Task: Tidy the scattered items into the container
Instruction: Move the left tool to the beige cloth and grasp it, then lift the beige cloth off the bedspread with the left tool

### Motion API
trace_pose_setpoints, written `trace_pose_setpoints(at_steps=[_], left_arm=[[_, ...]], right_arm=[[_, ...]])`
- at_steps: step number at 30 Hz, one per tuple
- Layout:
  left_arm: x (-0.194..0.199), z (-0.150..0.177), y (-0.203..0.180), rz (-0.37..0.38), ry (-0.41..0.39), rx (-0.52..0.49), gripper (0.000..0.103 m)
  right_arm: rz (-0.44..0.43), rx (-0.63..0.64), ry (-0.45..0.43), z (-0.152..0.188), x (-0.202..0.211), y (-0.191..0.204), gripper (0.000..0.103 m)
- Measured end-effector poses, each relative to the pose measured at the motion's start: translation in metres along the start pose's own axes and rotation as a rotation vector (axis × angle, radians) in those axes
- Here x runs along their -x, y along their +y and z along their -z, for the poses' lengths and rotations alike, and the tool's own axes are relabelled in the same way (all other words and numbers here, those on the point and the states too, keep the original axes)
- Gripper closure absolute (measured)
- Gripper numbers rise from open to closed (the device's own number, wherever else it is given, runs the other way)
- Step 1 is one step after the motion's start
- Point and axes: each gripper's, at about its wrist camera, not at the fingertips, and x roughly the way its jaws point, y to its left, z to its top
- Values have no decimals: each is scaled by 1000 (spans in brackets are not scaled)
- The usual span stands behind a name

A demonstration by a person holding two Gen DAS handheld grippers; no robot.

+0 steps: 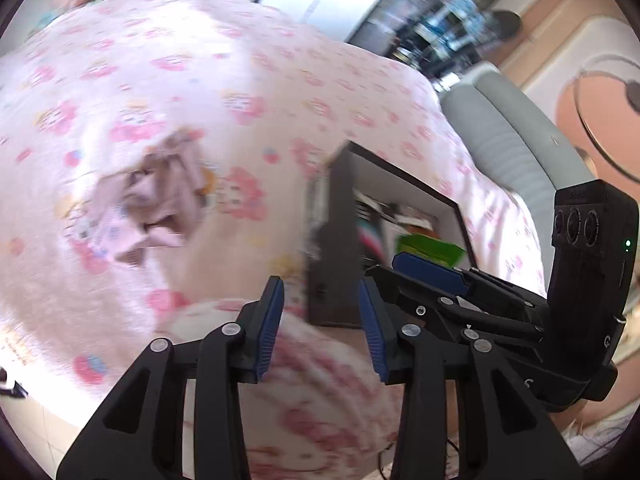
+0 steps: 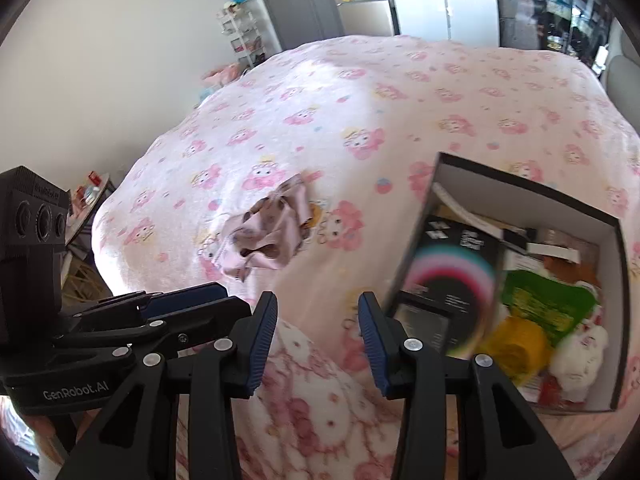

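A crumpled pink cloth lies loose on the pink patterned bedsheet. To its right stands the open black-and-white box. Inside it are a black booklet with a rainbow ring, a green packet, a yellow item and a white plush. My left gripper hovers open near the box's left wall, with nothing between its fingers. My right gripper is open beside it, between cloth and box, also holding nothing.
A pink-and-white patterned fabric mound, blurred, lies under both grippers. A grey padded headboard runs along the bed's right side. A white shelf rack, a grey door and a low side table stand beyond the bed.
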Motion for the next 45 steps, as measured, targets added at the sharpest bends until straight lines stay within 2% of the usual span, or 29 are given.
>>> trace_pose_setpoints(at_steps=[3,4,6,9,11,13,15,17,18,20,22,23,24,25,26,27,30,32,35,39,43,45], left_arm=[[0,-4,50,-76,-5,121,57],[-3,-5,67,-94,0,168,57],[-8,-6,100,-112,-3,245,56],[-24,-7,138,-125,14,316,55],[-35,-9,155,-123,35,359,54],[-43,-12,167,-99,50,387,50],[-50,-19,177,-79,39,400,40],[-59,-26,187,-87,37,413,36],[-65,-29,193,-99,33,423,30],[-79,-31,207,-117,23,463,30],[-91,-32,219,-76,28,502,30],[-96,-32,221,-57,19,516,31],[-99,-32,222,-56,15,520,39],[-101,-33,221,-65,19,516,52],[-101,-33,220,-81,39,520,79],[-100,-33,217,-89,53,520,93],[-80,-35,196,-54,22,459,99],[-66,-36,178,-41,-2,407,99],[-49,-36,151,-24,-25,341,99],[-30,-32,116,41,-47,272,101],[-16,-34,92,42,-77,226,100],[-17,-33,95,-1,-72,231,100]], right_arm=[[-136,-1,116,-12,-46,11,63],[-145,-12,160,-16,-62,13,63],[-107,-11,205,-23,-84,15,63],[-109,17,239,-35,-108,21,56],[-110,14,274,-44,-127,21,55],[-107,-14,322,-52,-152,18,55],[-97,-42,356,-59,-174,14,55],[-85,-42,369,-65,-190,14,55],[-79,-39,371,-68,-197,15,54],[-84,-28,374,-73,-212,17,54],[-91,-24,394,-75,-232,17,54],[-93,-48,417,-74,-244,15,54],[-107,-70,444,-72,-256,12,54],[-123,-82,461,-70,-263,11,56],[-137,-87,467,-68,-266,12,62],[-159,-94,467,-67,-266,12,79],[-200,-78,433,-66,-251,20,93],[-205,-41,384,-68,-232,28,94],[-256,-36,324,-70,-200,37,94],[-305,4,245,-66,-153,49,94],[-280,28,164,-63,-109,46,95],[-283,16,147,-61,-98,42,95]])
